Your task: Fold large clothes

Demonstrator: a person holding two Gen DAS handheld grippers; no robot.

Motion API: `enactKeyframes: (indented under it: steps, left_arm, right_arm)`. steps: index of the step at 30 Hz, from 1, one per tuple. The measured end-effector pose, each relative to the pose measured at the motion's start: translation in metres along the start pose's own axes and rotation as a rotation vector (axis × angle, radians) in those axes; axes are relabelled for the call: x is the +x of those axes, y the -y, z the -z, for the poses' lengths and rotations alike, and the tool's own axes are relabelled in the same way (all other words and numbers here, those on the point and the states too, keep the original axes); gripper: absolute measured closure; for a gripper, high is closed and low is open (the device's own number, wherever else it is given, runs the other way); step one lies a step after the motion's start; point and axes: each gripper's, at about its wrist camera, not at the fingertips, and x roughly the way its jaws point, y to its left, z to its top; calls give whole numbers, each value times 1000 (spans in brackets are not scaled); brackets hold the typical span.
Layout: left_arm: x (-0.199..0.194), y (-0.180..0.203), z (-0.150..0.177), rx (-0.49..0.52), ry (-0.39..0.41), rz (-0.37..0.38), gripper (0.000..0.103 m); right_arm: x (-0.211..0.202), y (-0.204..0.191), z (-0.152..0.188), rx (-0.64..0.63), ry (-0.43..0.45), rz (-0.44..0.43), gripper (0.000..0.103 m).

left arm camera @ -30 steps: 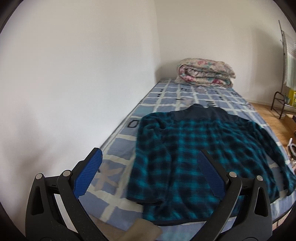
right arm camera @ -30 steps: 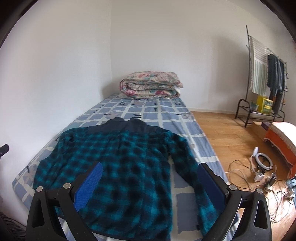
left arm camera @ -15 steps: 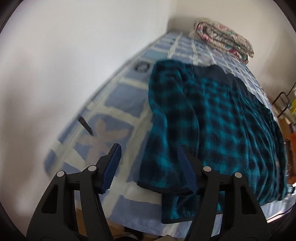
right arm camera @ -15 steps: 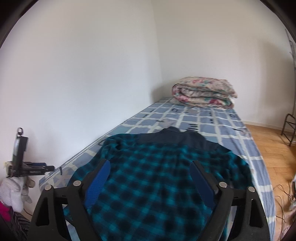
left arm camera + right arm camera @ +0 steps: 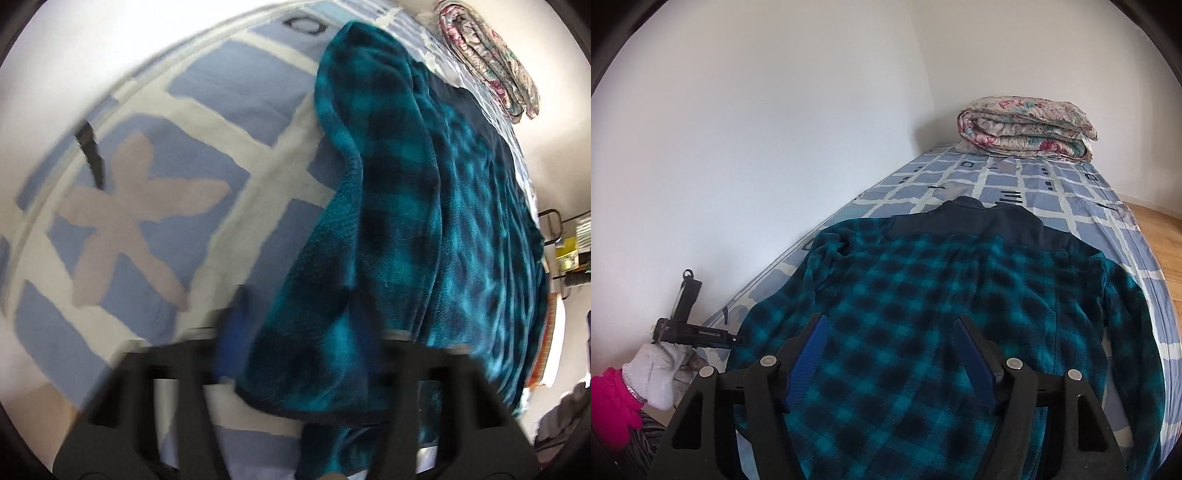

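A teal and black plaid fleece jacket [image 5: 960, 295] with a dark navy yoke lies spread, back up, on the bed [image 5: 1015, 177]. My left gripper [image 5: 310, 332] points steeply down at the jacket's near left corner [image 5: 332, 350]. Its jaws are closing and bunched fleece fills the gap between them, hiding the tips. The right wrist view shows that gripper [image 5: 698, 332] held in a grey-gloved hand [image 5: 657, 373] at the bed's left edge. My right gripper [image 5: 891, 319] hovers over the lower back of the jacket. Its jaws are closing, still wide apart, with nothing pinched between them.
A folded floral quilt [image 5: 1027, 125] sits at the bed's far end against the white wall [image 5: 775, 147]. The bed's left side runs along that wall. Wooden floor [image 5: 1160, 229] lies to the right. A drying rack [image 5: 561, 251] stands at the far right.
My left gripper dropped and tipped down onto the jacket's left corner, its jaws narrowing around the fleece. My right gripper swung left over the jacket's back and narrowed a little.
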Motion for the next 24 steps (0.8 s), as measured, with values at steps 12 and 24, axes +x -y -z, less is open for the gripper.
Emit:
enactKeyframes:
  steps: [12, 24]
  left_arm:
    - [-117, 16, 2, 171, 418, -169, 100]
    - [-131, 34, 4, 276, 522, -268, 101]
  right_arm:
    - [44, -25, -28, 3, -135, -133, 32]
    - [235, -83, -141, 91, -355, -348, 51]
